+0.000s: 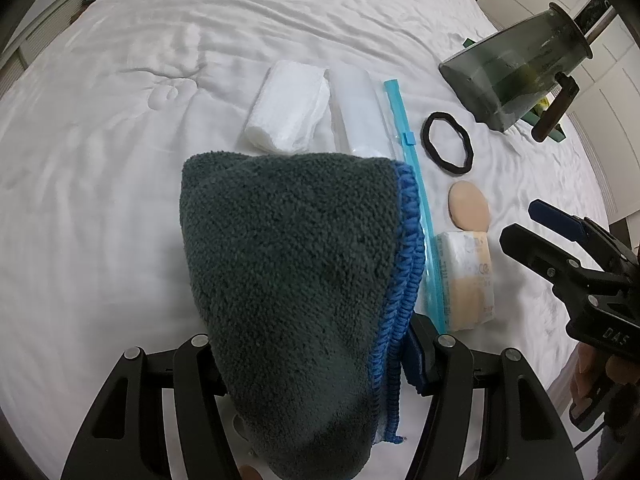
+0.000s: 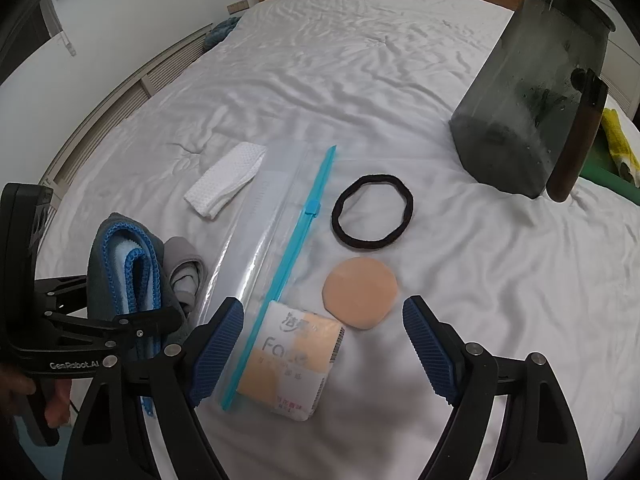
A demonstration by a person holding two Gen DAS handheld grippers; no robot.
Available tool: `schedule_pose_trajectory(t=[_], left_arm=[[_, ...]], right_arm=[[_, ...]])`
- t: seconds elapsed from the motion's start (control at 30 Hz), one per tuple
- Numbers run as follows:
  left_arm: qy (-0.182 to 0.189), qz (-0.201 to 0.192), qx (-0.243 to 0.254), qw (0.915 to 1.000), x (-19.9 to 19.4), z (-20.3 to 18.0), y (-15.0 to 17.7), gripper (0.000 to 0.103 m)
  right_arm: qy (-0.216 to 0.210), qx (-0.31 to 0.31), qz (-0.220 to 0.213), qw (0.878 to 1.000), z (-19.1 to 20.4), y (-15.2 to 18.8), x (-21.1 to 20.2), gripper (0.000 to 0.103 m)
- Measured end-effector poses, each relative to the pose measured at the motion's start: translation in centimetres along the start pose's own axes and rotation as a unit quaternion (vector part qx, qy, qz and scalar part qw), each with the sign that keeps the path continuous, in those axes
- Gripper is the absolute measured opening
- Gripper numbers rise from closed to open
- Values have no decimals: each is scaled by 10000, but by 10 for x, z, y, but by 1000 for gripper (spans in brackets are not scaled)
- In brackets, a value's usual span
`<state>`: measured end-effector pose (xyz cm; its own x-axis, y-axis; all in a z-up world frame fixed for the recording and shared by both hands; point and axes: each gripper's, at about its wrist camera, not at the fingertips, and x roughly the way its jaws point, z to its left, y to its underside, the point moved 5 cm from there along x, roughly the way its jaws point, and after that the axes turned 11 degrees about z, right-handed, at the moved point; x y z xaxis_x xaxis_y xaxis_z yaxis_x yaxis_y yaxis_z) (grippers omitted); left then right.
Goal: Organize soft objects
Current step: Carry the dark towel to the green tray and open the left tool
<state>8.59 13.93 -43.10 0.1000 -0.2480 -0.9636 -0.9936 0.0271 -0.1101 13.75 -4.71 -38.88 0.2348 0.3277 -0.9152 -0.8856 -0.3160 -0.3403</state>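
White bedding [image 2: 400,80] is filling both views. Your left gripper [image 1: 316,344] is pinching the folded dark green towel [image 1: 288,272] — it's hanging over the clear zip bag [image 2: 276,216], hiding part of it. Your right gripper [image 2: 324,344] is hovering with fingers spread wide, gripping nothing, over the tissue pack [image 2: 292,364] lying just beside the bag's blue zipper — the peach pad [image 2: 360,292] and black hair band [image 2: 372,212] are lying just past that zipper too.
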Motion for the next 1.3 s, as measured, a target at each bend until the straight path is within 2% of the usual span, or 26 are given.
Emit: schedule_pose_trajectory(t=[0.47, 0.5, 0.57, 0.67, 0.97, 1.3], left_arm=[[-242, -94, 75, 9996, -17, -11, 6, 59], [-244, -91, 89, 9996, -18, -12, 7, 57], [-275, -78, 132, 9995, -20, -14, 9, 39], [-268, -50, 152, 9995, -21, -14, 10, 32], [-362, 32, 61, 9993, -16, -15, 3, 24], [-283, -74, -42, 9996, -47, -21, 10, 23]], right_arm=[[-69, -3, -41, 10000, -5, 1, -6, 79], [-79, -3, -48, 10000, -5, 2, -6, 79], [-102, -6, -68, 9999, -7, 2, -9, 78], [-128, -12, -90, 9999, -10, 3, -13, 77], [-171, -4, -99, 9998, -19, 6, -19, 73], [-202, 18, -114, 9997, -29, 7, -29, 70]])
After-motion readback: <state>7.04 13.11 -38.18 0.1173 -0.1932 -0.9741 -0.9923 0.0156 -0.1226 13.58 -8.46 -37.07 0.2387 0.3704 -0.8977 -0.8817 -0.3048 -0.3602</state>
